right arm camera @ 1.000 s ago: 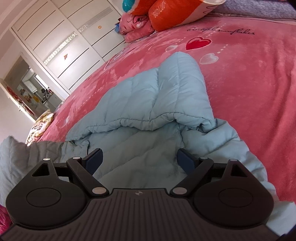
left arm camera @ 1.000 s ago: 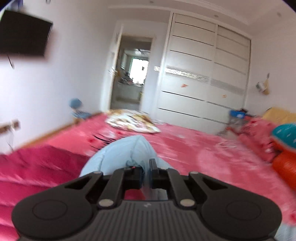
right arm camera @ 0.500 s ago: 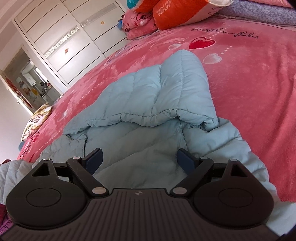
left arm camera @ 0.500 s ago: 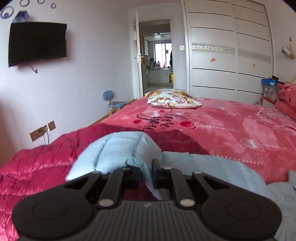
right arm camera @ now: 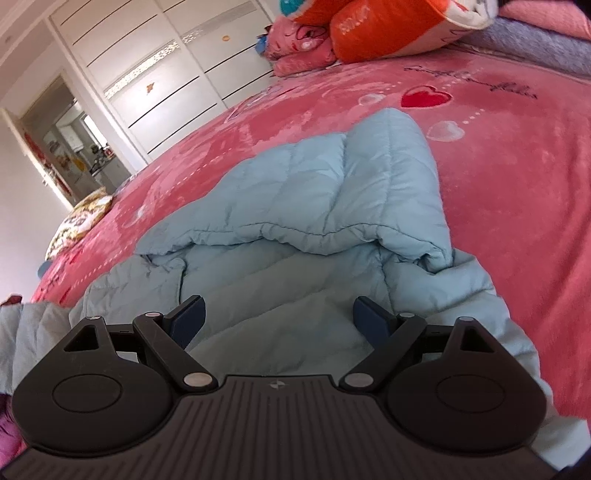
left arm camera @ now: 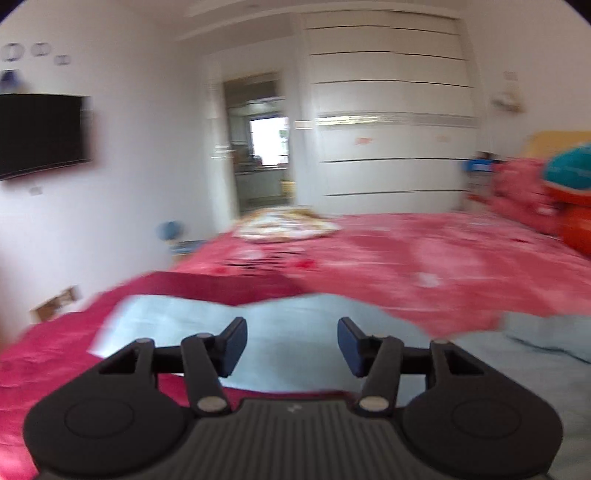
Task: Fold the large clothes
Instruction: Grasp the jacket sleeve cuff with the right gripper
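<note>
My left tongs [left arm camera: 291,345] have just opened, nothing between them, my right tongs [right arm camera: 277,317] gape wide over the pale blue quilted coat [right arm camera: 332,206] spread on the bed [right arm camera: 498,155], so the released sleeve [left arm camera: 177,317] could slump crooked.

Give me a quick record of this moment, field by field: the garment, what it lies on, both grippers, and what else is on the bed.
garment: light blue padded jacket, hood flat
surface: pink bed cover with heart prints
left gripper: fingers apart, jaws have just been opening, nothing pinched, blue fabric lying beyond them
right gripper: fingers wide apart above the jacket, gripping nothing
also on bed: orange cushion, floral pillow
image quality: left wrist view blurred
</note>
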The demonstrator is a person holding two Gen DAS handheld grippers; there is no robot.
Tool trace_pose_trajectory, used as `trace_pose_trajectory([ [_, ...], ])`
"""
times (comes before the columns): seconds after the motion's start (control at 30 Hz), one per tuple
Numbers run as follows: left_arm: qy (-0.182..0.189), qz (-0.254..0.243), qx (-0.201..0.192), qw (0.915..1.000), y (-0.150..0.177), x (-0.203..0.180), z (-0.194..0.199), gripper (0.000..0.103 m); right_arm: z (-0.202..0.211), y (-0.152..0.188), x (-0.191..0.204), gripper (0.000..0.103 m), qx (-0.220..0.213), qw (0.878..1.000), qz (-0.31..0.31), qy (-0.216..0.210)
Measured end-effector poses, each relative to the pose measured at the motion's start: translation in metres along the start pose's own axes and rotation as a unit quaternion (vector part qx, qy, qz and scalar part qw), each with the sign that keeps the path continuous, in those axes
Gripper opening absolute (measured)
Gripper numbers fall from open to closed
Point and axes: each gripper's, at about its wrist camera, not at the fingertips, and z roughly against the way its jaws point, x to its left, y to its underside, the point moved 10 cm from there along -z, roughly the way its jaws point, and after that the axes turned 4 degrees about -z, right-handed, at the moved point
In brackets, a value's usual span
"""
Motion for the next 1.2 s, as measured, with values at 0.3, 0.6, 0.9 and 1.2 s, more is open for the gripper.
trace_pose_trajectory([
  [0.3,0.147,0.007,0.032,0.9885,0.038,-0.154,-0.038,0.057,-0.007,-0.003,0.01,0.103,0.004,0.999,0.03,-0.01],
  [0.6,0.112,-0.004,0.092,0.9894,0.099,-0.198,-0.11,0.068,-0.026,-0.012,0.034,0.103,-0.003,0.994,0.114,-0.003],
  [0.9,0.096,-0.002,0.102,0.9901,0.128,-0.201,-0.122,0.087,-0.061,-0.025,0.055,0.103,-0.028,0.972,0.229,0.032],
  [1.2,0.1,0.007,0.107,0.9892,0.133,-0.202,-0.125,0.091,-0.091,-0.039,0.082,0.103,-0.056,0.945,0.317,0.059],
])
